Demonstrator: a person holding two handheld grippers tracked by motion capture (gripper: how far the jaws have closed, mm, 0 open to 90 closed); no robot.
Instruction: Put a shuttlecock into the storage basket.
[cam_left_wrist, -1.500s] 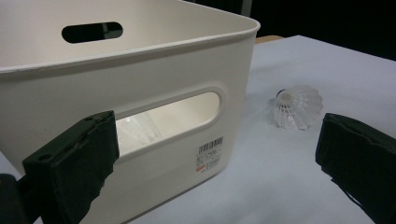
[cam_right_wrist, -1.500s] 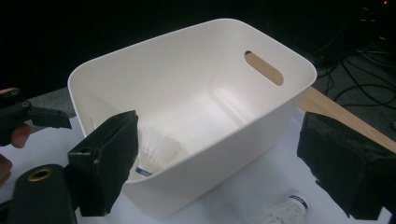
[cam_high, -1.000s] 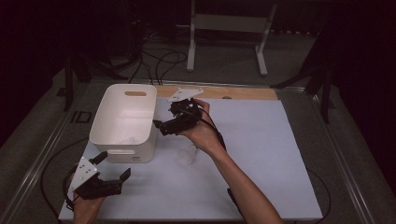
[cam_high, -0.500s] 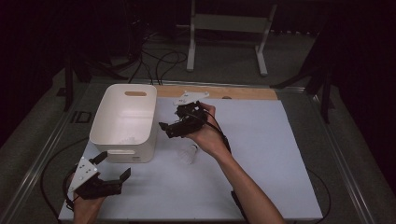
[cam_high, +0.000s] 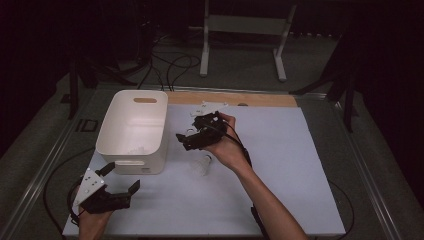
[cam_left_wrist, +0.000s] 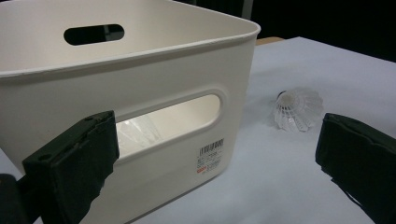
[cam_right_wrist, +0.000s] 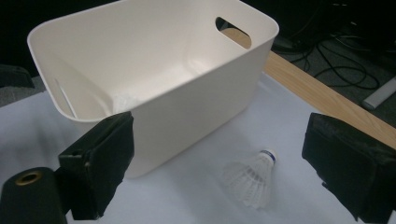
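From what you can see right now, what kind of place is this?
Probably a lab or recording studio, not a home: a white-topped worktable in a dark room, black cables across the grey floor, and a white metal stand behind.

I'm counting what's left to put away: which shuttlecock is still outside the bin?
The shuttlecock lying on its side on the white table, beside the bin. The other one is inside.
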